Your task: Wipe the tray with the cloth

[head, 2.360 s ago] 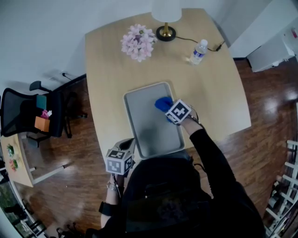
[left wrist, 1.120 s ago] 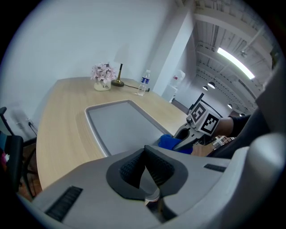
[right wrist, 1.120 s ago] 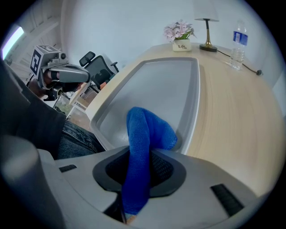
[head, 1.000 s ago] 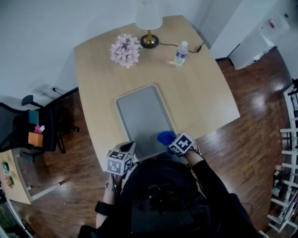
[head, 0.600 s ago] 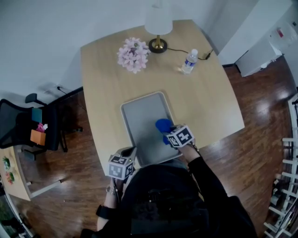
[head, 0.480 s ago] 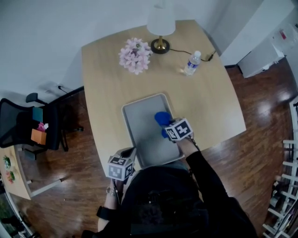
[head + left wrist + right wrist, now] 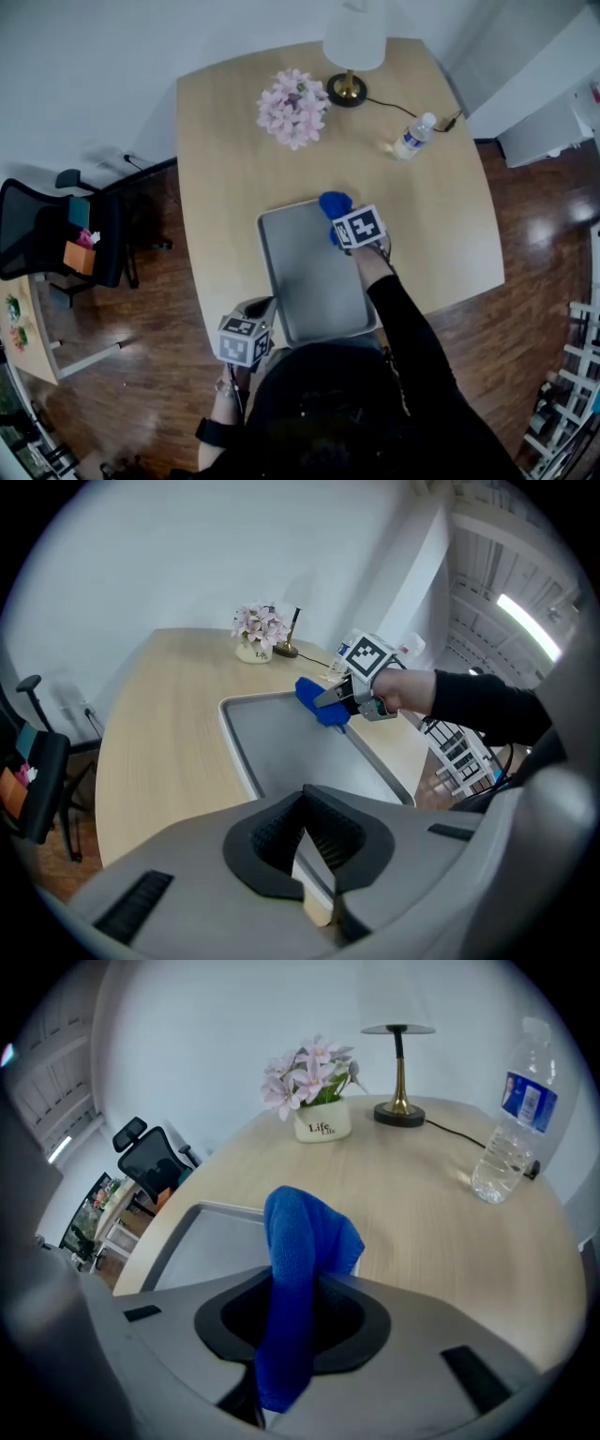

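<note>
A grey tray [image 7: 314, 281] lies on the wooden table [image 7: 225, 187], long side running away from me. My right gripper [image 7: 339, 217] is shut on a blue cloth [image 7: 335, 202] at the tray's far right corner. The cloth [image 7: 305, 1241] sticks out between the jaws and hangs past the tray's [image 7: 202, 1241] far rim. In the left gripper view the cloth [image 7: 319, 702] presses on the tray [image 7: 281, 752]. My left gripper [image 7: 263, 306] is at the tray's near left rim, its jaws closed together over that rim.
A pot of pink flowers [image 7: 295, 108], a lamp base [image 7: 348, 90] with its cable and a water bottle [image 7: 412, 139] stand at the table's far end. An office chair [image 7: 56, 234] stands on the wooden floor to the left.
My right gripper has carried the cloth along the tray's right side, from the near end to the far right corner. The left gripper stays at the near left rim.
</note>
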`<control>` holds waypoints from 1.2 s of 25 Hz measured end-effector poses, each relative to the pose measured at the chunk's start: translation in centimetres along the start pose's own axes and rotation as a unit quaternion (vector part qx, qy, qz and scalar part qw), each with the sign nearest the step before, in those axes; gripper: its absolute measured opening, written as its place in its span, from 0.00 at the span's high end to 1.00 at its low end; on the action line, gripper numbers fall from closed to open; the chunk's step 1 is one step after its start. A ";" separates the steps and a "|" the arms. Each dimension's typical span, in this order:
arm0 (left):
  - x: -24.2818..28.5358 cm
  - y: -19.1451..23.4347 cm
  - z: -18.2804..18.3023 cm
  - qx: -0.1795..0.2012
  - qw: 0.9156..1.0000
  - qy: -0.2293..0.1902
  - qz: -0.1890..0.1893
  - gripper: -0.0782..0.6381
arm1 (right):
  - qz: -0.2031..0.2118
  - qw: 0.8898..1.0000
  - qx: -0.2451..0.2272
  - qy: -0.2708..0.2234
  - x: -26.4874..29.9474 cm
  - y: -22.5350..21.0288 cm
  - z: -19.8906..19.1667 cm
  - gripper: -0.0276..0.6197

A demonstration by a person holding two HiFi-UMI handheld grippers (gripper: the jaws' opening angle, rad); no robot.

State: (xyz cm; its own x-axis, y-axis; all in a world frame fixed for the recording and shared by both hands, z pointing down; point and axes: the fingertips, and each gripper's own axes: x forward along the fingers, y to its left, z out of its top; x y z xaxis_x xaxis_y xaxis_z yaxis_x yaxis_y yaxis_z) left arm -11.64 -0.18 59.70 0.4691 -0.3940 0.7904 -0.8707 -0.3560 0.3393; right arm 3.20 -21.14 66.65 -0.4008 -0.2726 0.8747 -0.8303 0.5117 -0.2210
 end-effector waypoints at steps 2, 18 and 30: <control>0.0 0.3 -0.5 -0.008 1.000 0.003 0.002 0.89 | 0.003 1.000 -0.002 0.007 0.6 0.2 -0.3 0.81; -1.4 2.0 -1.9 -0.044 0.999 -0.019 0.021 0.89 | 0.057 0.997 -0.043 0.004 3.3 9.0 1.1 0.81; -3.7 3.3 -5.0 -0.071 0.996 -0.027 0.042 0.89 | 0.115 0.992 -0.049 0.000 6.8 19.0 2.4 0.81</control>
State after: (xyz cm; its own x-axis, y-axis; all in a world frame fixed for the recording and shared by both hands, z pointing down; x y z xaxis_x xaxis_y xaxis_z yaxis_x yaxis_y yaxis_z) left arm -17.01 4.33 60.43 0.3972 -0.4644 0.7915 -0.9177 -0.1985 0.3441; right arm -16.23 -15.27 67.41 -0.5750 -0.1398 0.8061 -0.6753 0.6373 -0.3712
